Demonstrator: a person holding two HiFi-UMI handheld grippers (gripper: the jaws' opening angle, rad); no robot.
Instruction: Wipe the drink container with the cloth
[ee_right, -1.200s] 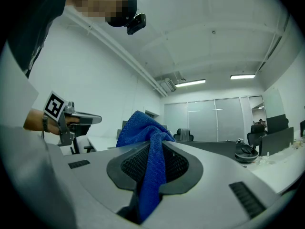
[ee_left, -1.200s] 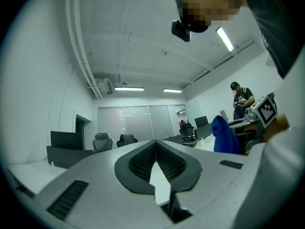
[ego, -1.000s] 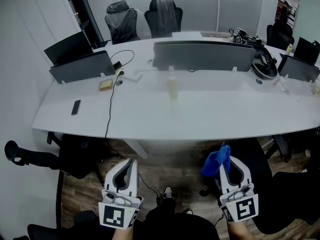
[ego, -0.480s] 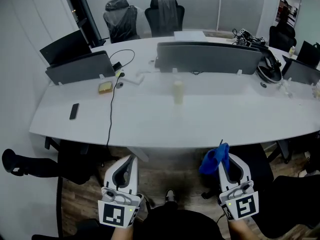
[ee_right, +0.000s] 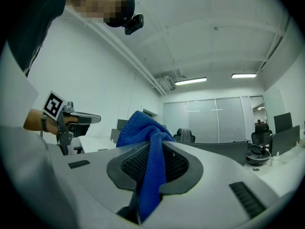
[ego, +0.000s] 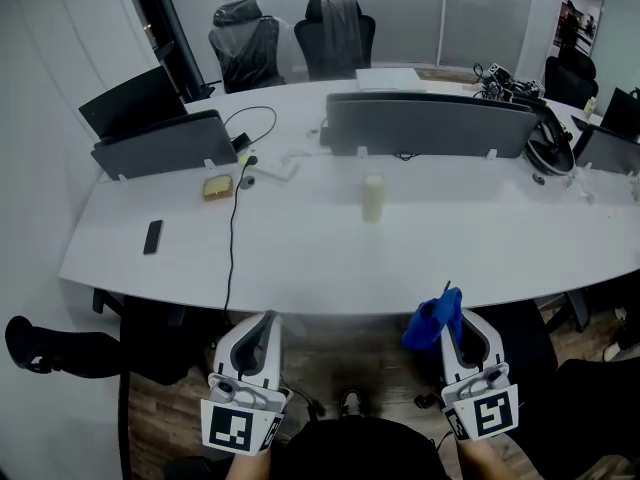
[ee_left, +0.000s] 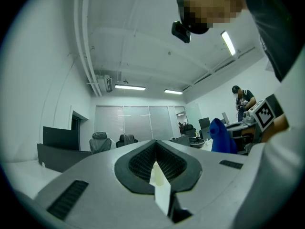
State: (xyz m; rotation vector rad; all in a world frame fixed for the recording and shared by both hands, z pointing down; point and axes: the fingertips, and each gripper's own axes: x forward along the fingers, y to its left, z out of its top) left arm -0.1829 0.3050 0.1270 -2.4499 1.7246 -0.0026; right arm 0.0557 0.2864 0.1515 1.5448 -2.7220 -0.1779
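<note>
- Left gripper (ego: 264, 324) at seven o'clock in the head view, level, pointing toward twelve, jaws pressed together on nothing.
- Right gripper (ego: 458, 318) at five o'clock, level, pointing toward twelve, jaws clamped on the blue cloth (ego: 432, 320).

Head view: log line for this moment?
left gripper: shut, empty | right gripper: shut on blue cloth | drink container: upright on table, untouched | wipe: not started

White curved desk (ego: 300, 253), grey divider panels (ego: 430, 123) down its middle, black monitor (ego: 135, 98) at left. Two black office chairs (ego: 245, 53) on far side. Wood floor (ego: 330, 353), white walls (ego: 60, 48), blinds (ego: 480, 13) at back, ceiling strip lights (ee_left: 129, 87) on.
</note>
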